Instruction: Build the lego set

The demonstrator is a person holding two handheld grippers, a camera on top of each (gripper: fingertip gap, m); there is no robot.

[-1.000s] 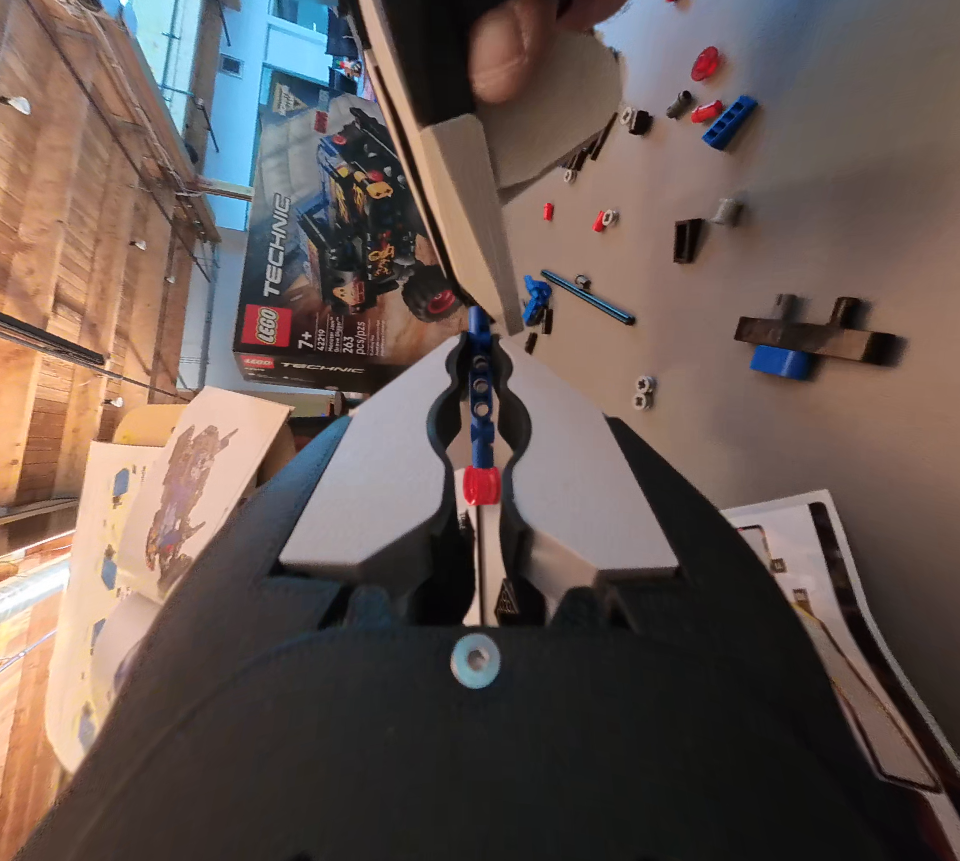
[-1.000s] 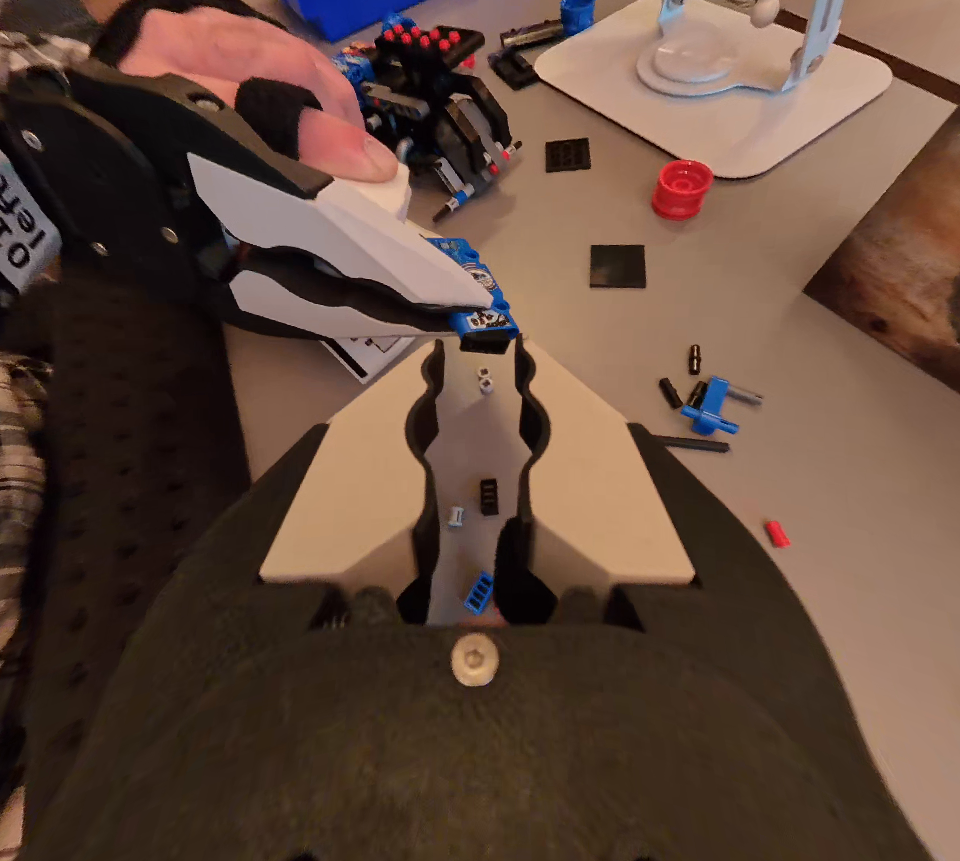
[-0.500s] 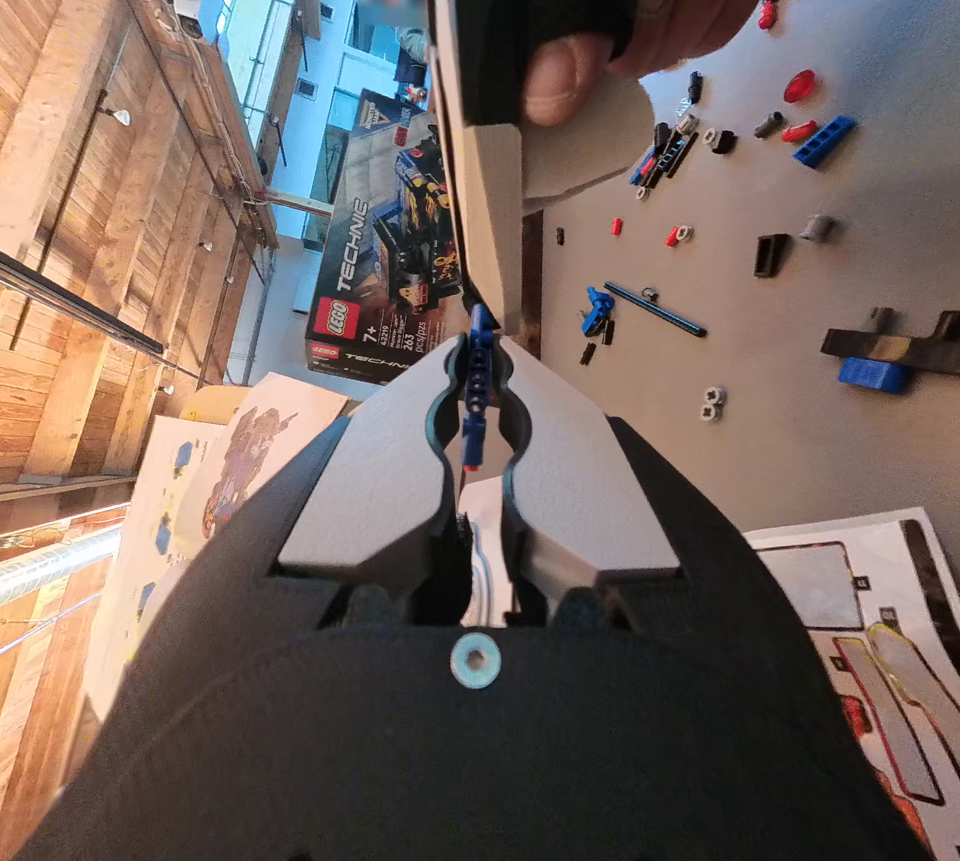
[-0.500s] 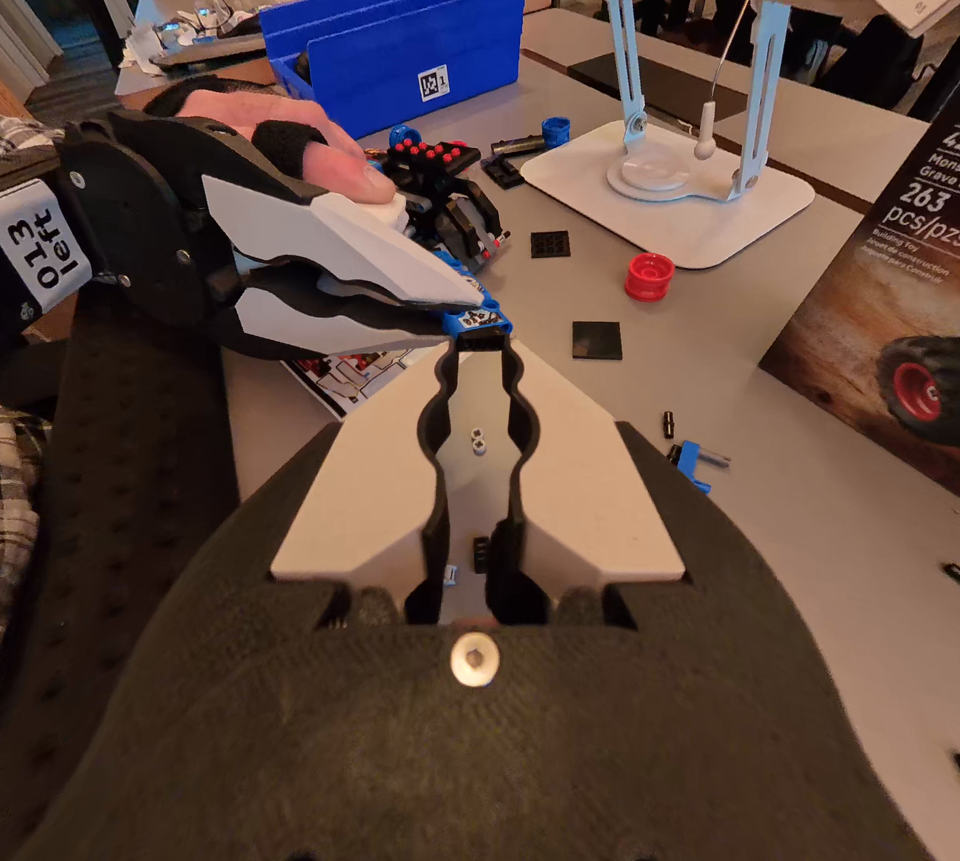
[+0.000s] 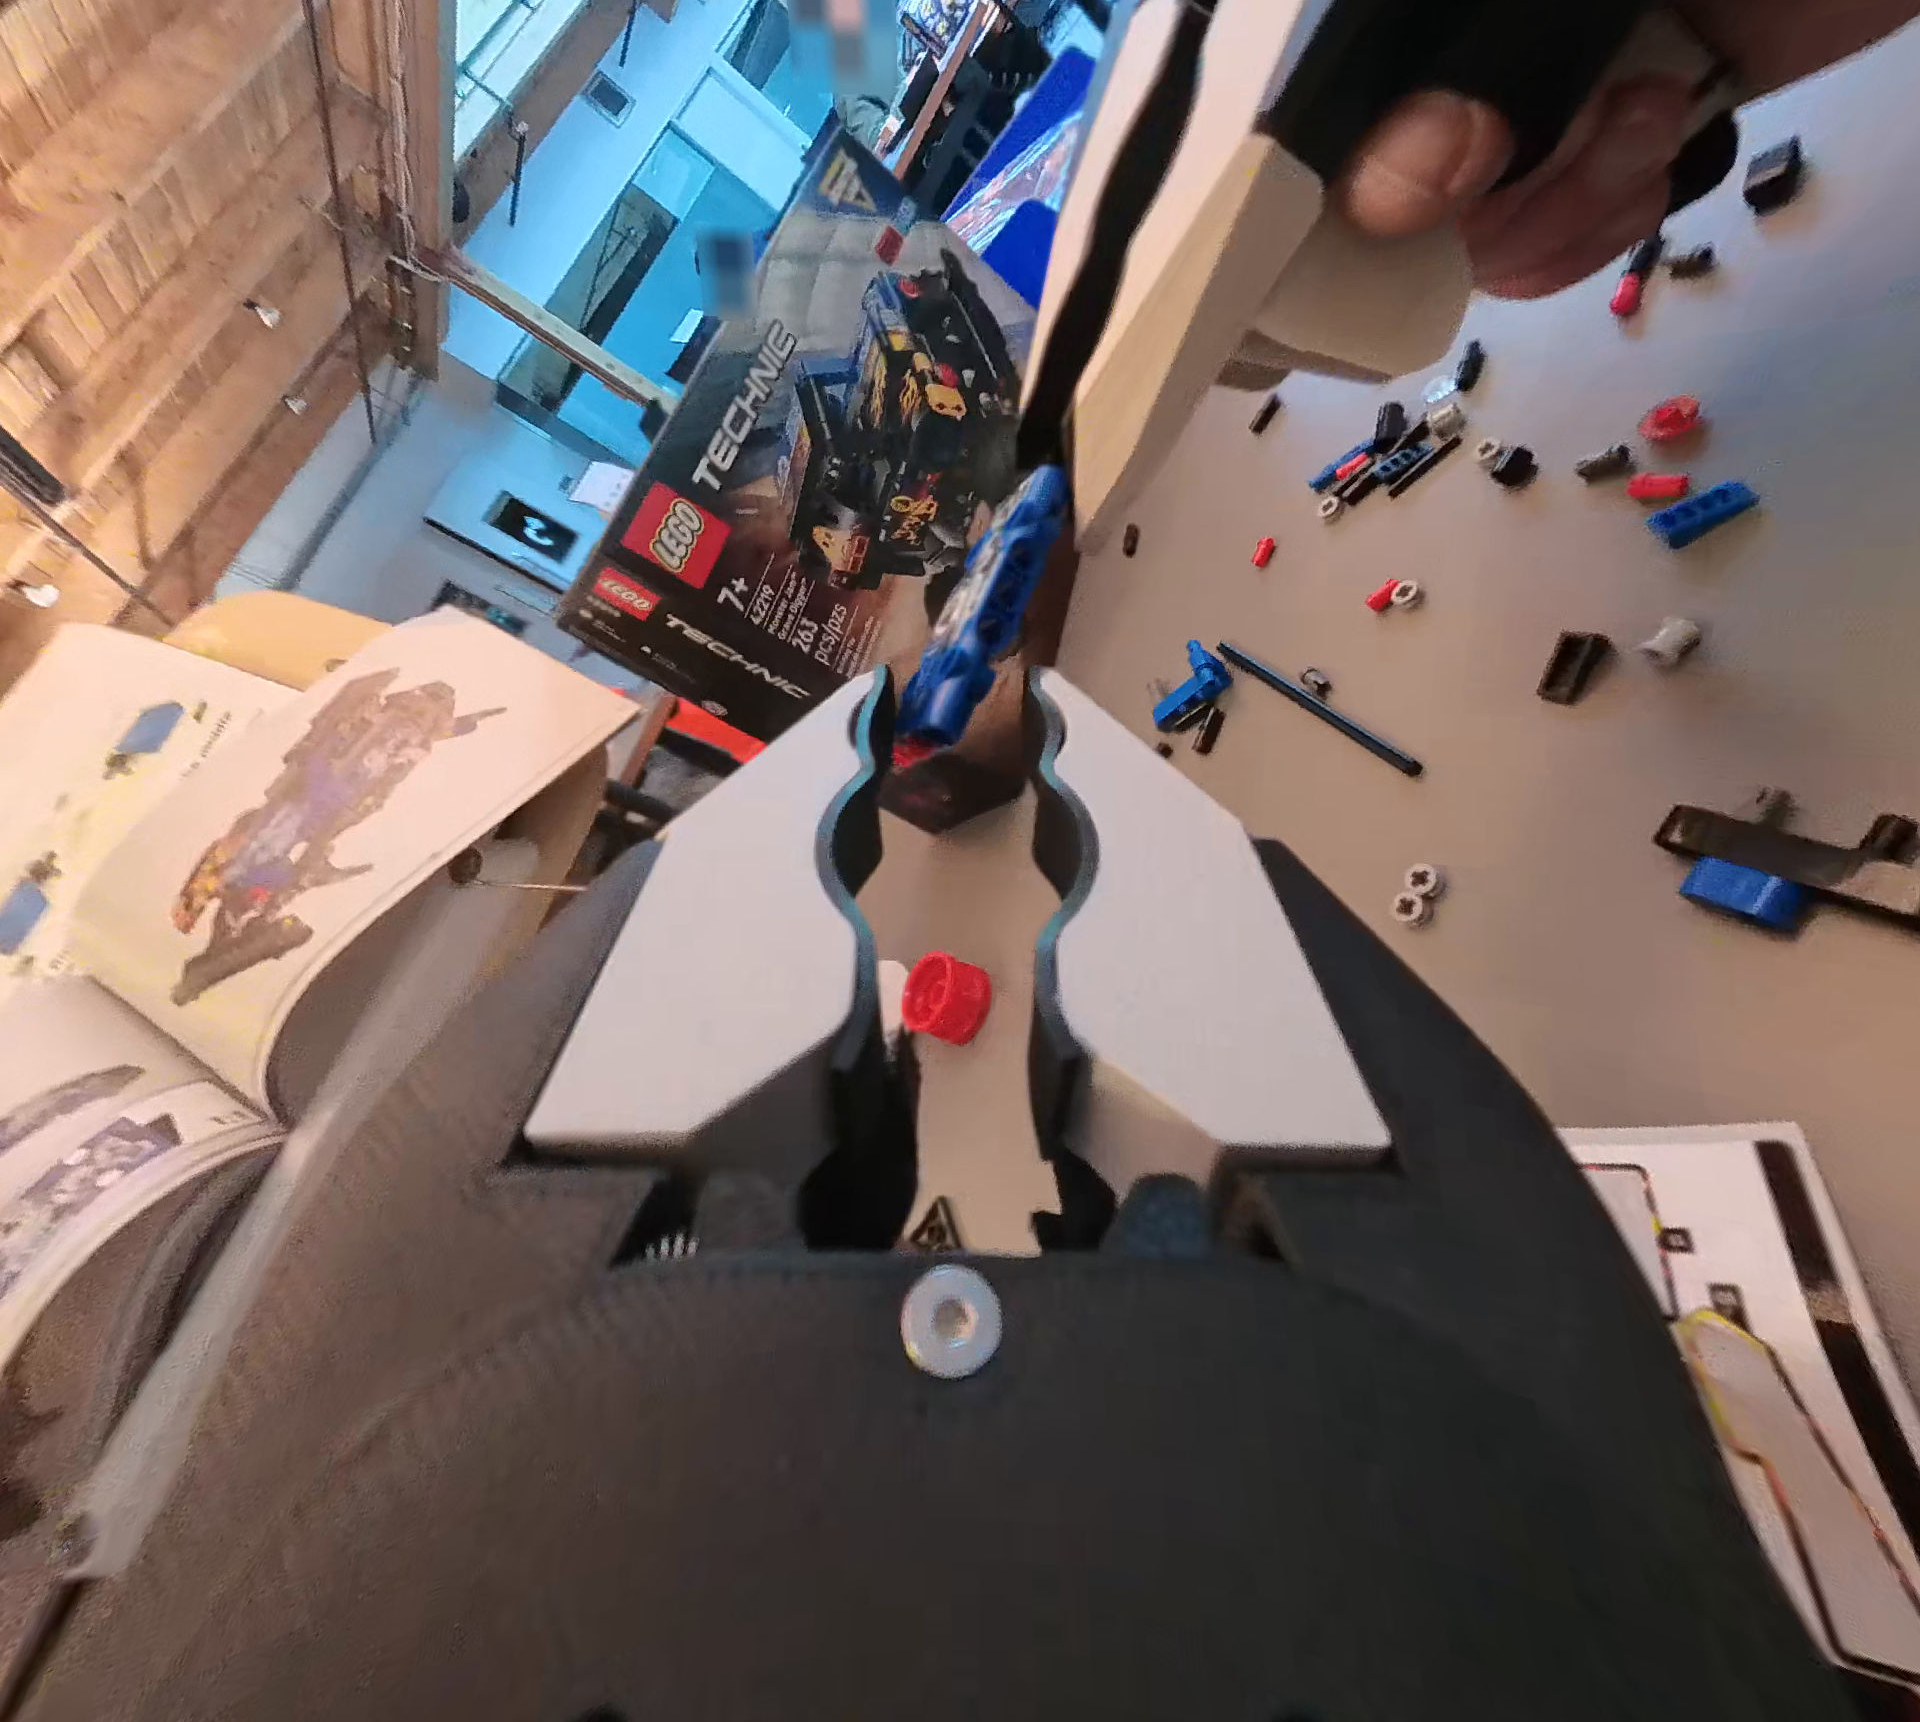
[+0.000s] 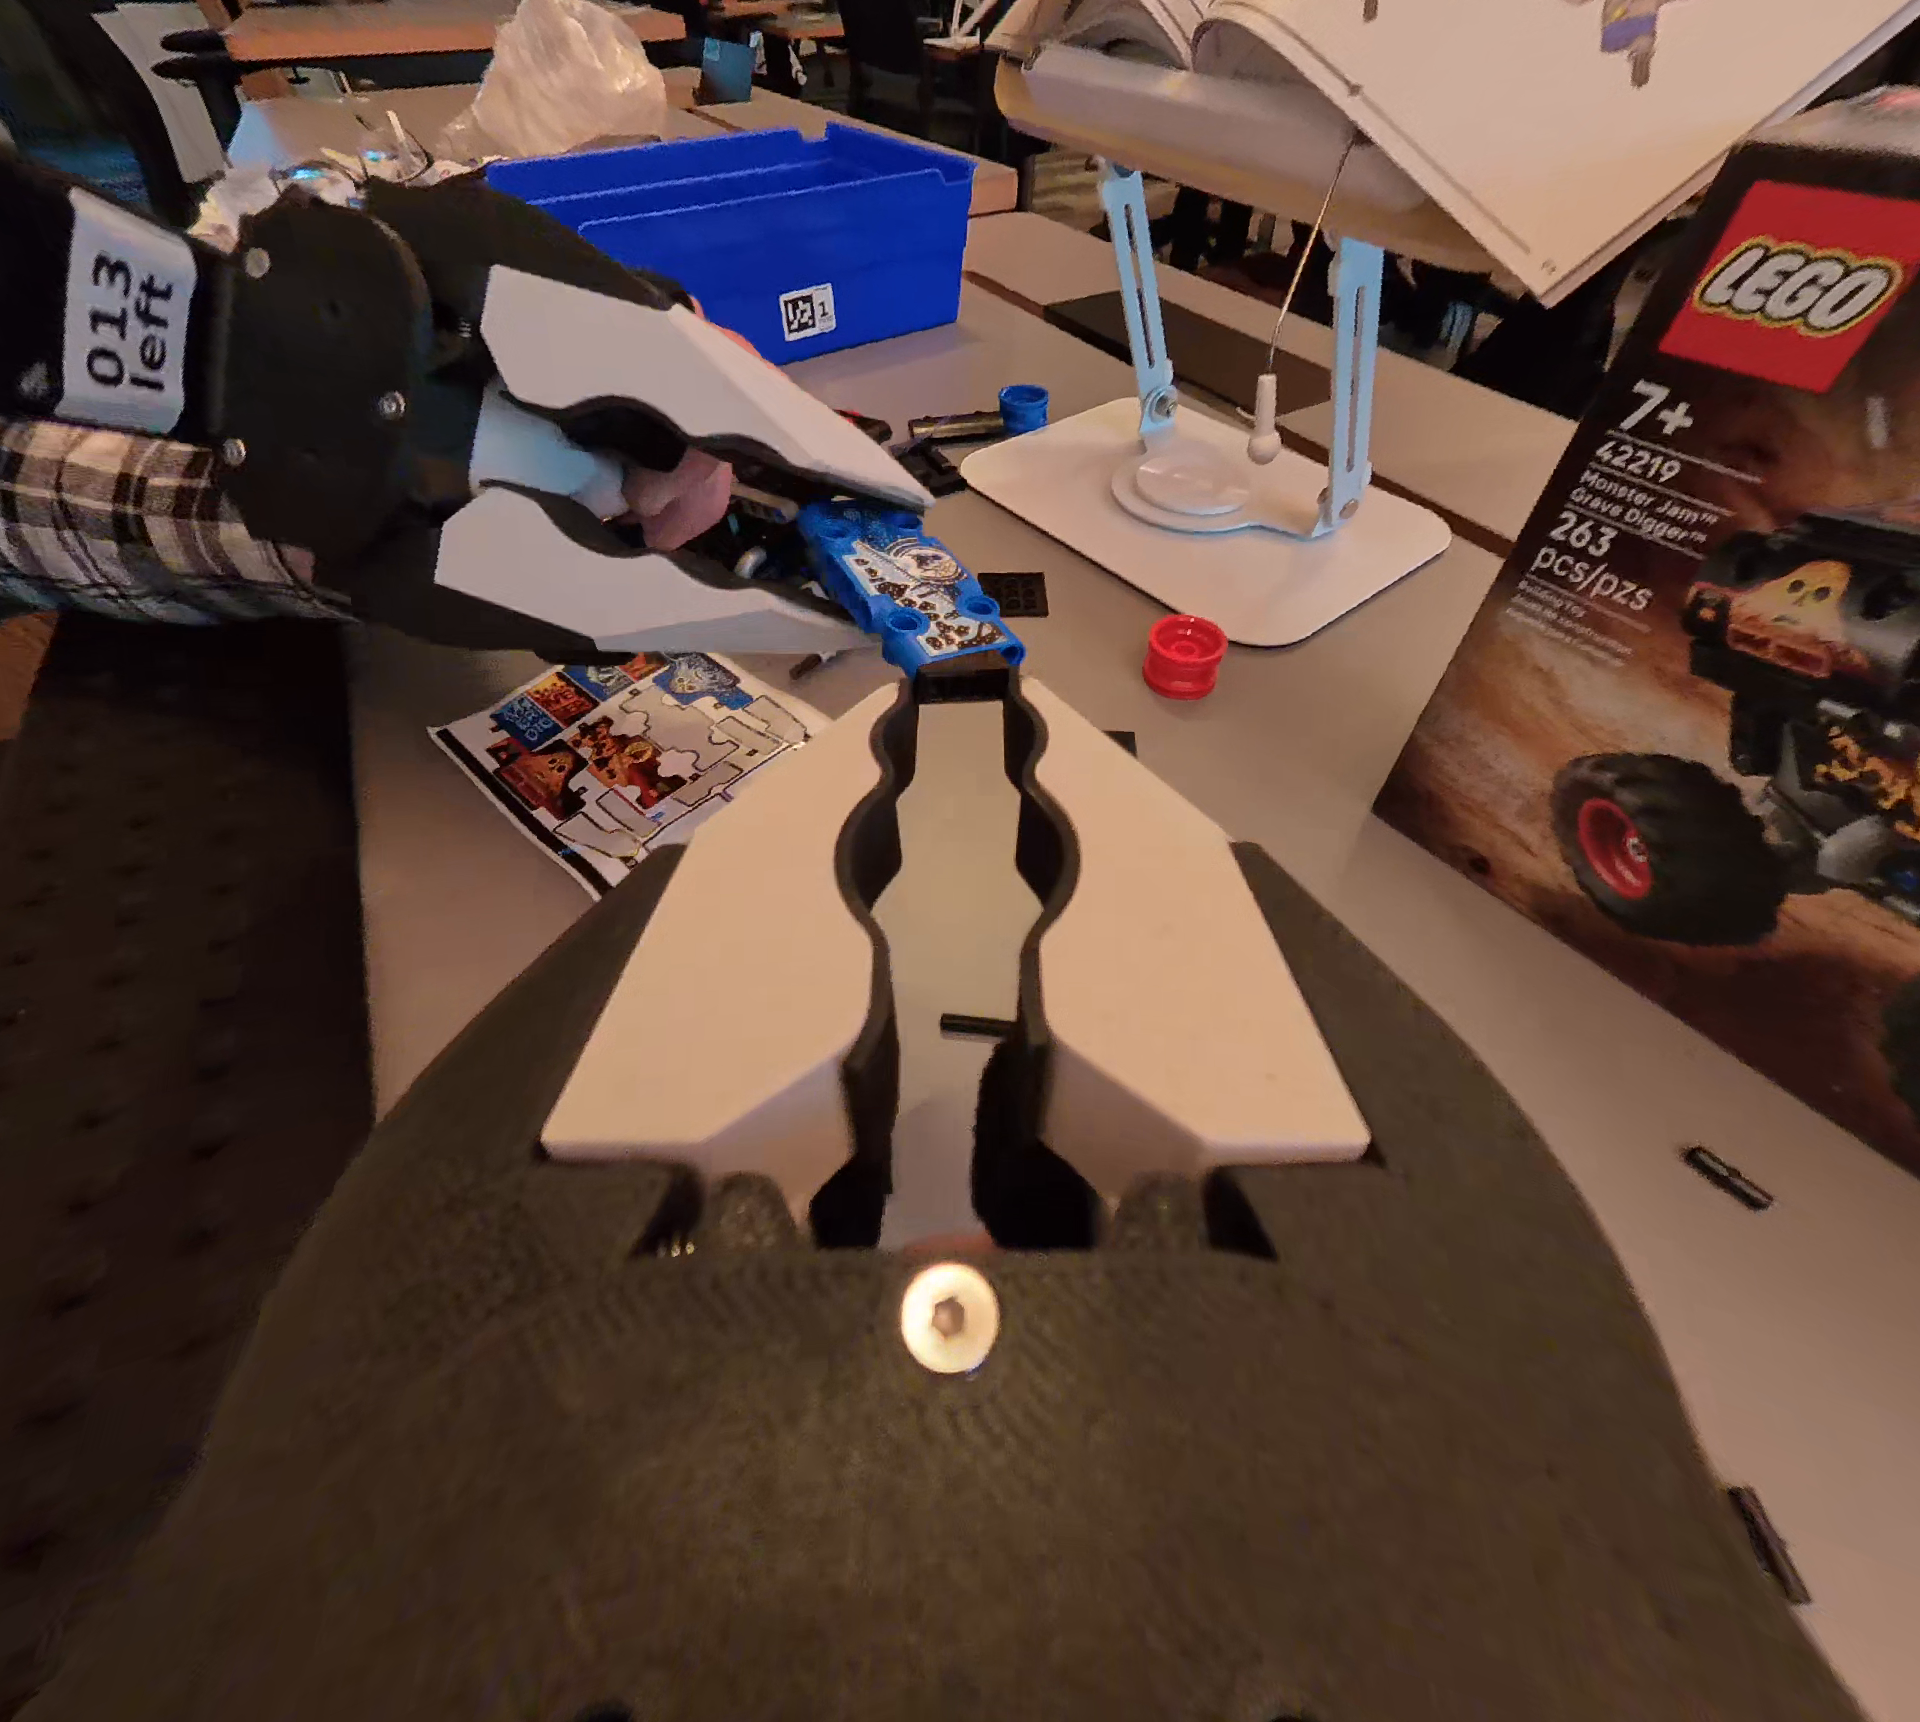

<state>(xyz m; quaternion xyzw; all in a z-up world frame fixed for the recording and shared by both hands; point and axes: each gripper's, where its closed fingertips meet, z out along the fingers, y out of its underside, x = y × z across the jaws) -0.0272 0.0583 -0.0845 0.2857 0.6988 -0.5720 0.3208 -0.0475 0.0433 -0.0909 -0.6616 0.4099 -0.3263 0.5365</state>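
A blue printed Lego panel (image 6: 904, 581) with a black end piece hangs above the table. My right gripper (image 6: 961, 685) is shut on that black end. In the left wrist view the panel (image 5: 987, 612) runs from the right gripper's fingers (image 5: 1153, 384) down into the mouth of my left gripper (image 5: 956, 696). The left gripper's jaws stand wide apart, with a clear gap beside the panel. The right wrist view shows the left gripper (image 6: 894, 566) spread open around the panel's near end.
A red wheel hub (image 6: 1184, 656) lies on the table. The Lego box (image 6: 1714, 633) stands at the right. An instruction booklet sits on a white stand (image 6: 1205, 488). A sticker sheet (image 6: 623, 758) and a blue bin (image 6: 769, 228) are at the left. Loose parts (image 5: 1704, 514) are scattered about.
My left gripper was shut on the blue panel and has opened off it. My right gripper closed on the panel's black end and keeps hold. Both grippers have lifted and tilted.
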